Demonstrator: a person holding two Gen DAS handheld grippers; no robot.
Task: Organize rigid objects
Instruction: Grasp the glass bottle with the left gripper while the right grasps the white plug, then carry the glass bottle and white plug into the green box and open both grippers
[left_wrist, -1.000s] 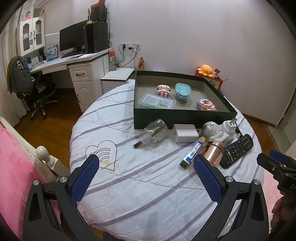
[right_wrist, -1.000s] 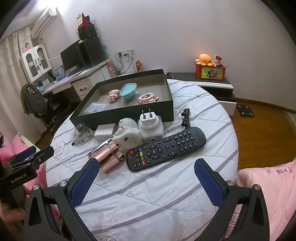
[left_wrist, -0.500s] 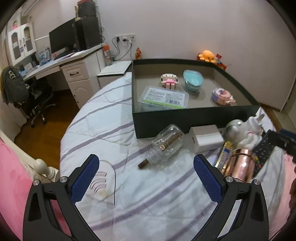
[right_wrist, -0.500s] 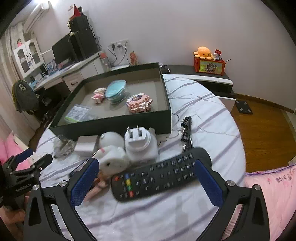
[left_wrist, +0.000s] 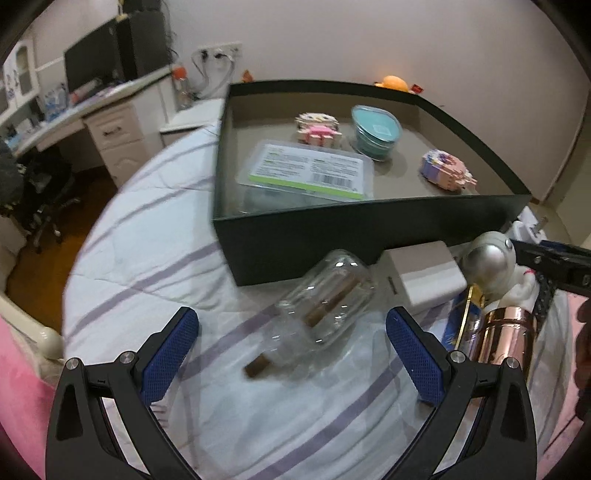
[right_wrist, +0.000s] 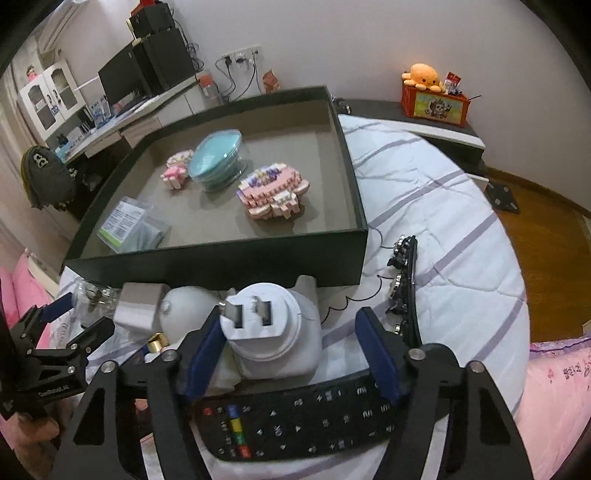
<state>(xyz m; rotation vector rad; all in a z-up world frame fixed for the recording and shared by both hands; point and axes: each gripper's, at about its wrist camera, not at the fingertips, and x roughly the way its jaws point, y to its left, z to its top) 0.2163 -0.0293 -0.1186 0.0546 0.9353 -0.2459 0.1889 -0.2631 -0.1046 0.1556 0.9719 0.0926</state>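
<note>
- The right hand-held gripper (right_wrist: 291, 356) is closing around the white round plug adapter (right_wrist: 271, 332), pads not yet pressing; an off-centre pinch could squirt it onto the black remote control (right_wrist: 295, 424).
- The left hand-held gripper (left_wrist: 291, 341), wide open and empty, hovers at the clear glass bottle (left_wrist: 325, 295) lying before the dark green open box (left_wrist: 369, 229); a nudge could roll it.

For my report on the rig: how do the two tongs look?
Both tongs, left tongs and right tongs, are alike: black angular frames with cut-out holes, silver screws and blue textured pads. The left frame bears small white lettering, unreadable.
</note>
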